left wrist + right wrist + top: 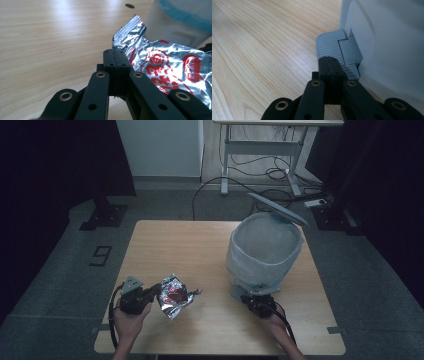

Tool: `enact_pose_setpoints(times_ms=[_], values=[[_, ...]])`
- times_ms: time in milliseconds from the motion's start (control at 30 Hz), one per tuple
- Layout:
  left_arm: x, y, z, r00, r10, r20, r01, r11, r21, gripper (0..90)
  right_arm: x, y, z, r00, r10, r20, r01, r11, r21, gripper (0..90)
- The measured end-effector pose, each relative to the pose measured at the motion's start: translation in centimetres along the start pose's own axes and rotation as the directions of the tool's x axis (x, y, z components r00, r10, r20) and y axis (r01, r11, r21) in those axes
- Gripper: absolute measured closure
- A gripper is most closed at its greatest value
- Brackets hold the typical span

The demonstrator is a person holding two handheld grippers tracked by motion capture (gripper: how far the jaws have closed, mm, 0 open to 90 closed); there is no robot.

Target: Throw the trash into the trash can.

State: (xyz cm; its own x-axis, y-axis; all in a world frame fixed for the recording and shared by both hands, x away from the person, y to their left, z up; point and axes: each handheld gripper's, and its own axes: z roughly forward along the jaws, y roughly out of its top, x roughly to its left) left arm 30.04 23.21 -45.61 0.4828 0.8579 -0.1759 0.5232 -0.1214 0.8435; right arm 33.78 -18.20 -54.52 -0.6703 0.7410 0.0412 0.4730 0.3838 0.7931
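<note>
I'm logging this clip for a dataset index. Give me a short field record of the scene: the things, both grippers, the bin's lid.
surface: wooden table
wrapper: crinkled silver and red foil wrapper, pinched at one edge
left gripper: jaws shut on the wrapper
bin: white pedal bin with a pale liner, on the table's right side
lid: raised open
pedal: grey, ribbed, at the bin's base
right gripper: jaws shut, tips on the pedal
</note>
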Motion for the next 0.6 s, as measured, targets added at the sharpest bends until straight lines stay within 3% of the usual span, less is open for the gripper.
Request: enact_pose_setpoints(times_ms=[267,600], values=[[-0.5,1.9,-0.3,0.9999,0.010,0.011,-0.010,0.9997,-0.023,89.8,0.0,0.0,0.0,1.0000,0.001,-0.001,-0.001,1.000,0.000,90.0],[-2.2,5.2,0.0,0.9978,0.058,0.033,-0.057,0.9978,-0.033,89.7,0.0,0.0,0.0,1.0000,0.001,-0.003,-0.001,1.000,0.001,90.0]])
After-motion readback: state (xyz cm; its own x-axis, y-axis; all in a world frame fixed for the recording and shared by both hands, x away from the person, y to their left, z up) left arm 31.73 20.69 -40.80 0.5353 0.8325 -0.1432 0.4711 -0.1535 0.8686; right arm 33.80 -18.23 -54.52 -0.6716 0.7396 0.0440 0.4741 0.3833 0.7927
